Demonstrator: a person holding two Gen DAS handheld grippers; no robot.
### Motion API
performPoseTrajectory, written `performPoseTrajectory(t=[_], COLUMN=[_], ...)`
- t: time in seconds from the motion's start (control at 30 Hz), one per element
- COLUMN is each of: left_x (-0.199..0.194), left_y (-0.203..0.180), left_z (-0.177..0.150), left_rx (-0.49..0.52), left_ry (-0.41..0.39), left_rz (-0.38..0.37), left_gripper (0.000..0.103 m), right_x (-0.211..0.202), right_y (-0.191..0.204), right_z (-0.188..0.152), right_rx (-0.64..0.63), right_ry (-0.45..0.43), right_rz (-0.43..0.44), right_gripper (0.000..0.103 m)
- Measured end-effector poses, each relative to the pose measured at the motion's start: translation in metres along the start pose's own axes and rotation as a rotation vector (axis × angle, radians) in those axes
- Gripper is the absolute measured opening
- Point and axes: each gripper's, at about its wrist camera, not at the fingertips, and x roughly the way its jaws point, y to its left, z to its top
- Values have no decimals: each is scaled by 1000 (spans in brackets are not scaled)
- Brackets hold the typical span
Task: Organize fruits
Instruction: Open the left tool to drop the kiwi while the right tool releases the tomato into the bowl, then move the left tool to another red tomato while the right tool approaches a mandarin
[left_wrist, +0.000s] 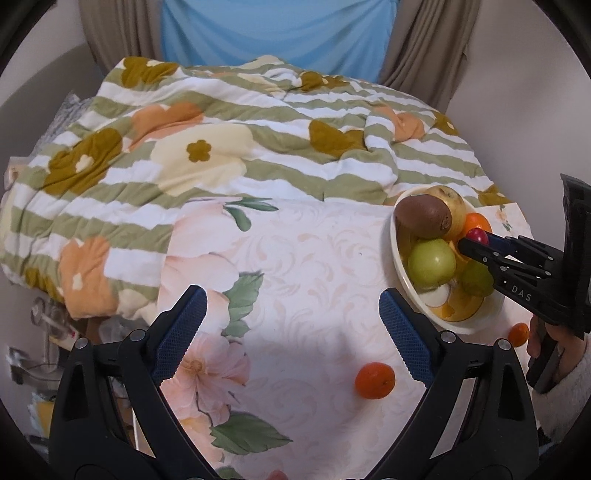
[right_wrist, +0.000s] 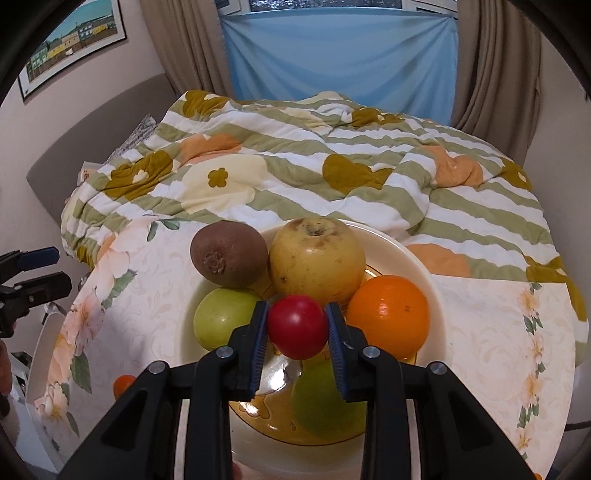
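Note:
My right gripper (right_wrist: 297, 326) is shut on a small red fruit (right_wrist: 297, 325) and holds it above the cream bowl (right_wrist: 421, 258). The bowl holds a kiwi (right_wrist: 228, 254), a yellow apple (right_wrist: 317, 260), an orange (right_wrist: 388, 317) and two green apples (right_wrist: 221, 317). In the left wrist view the bowl (left_wrist: 400, 275) is at the right, with the right gripper (left_wrist: 476, 242) over it. My left gripper (left_wrist: 291, 332) is open and empty above the floral tablecloth (left_wrist: 295, 258). A small orange fruit (left_wrist: 375, 380) lies just inside its right finger. Another small orange fruit (left_wrist: 518, 334) lies near the bowl.
A rumpled striped floral quilt (left_wrist: 221, 147) covers the bed behind the table. Blue cloth and beige curtains hang at the back. Clutter lies below the table's left edge (left_wrist: 48, 332). A small orange fruit (right_wrist: 123, 384) lies left of the bowl in the right wrist view.

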Motion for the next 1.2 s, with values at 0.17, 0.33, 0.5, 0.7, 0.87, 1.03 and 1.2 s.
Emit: performPoseTrajectory(t=[0.17,0.33,0.5,0.7,0.87,1.03,1.2], left_x=[-1,-6,-18,-41,-73,-101,-122], left_y=[1,1,-1,-12,-30,-53,-76], left_z=[-1,-4,-10,-15,-21,-33,-53], left_rx=[1,-5,-14,-21,-29,-48,-57], left_ry=[1,-6,-16,-48,-93,-118,-148], left_rz=[9,18,29,59,95,125,119], left_gripper=[101,101,101,101,101,102,102], right_x=[-4,-14,-29,-59,-99,-141,-185], right_y=[3,7,8,4,-3,-15,-30], right_z=[-2,-4,-5,-6,-9,-21,-45], right_rx=[-15,-31,-25,-11,5,19,40], right_ry=[-21,-57,-78,-113,-109,-97,-113], right_rz=[-7,-15,-24,-13,-29,-38,-69], right_gripper=[63,94,103,103,103,103,103])
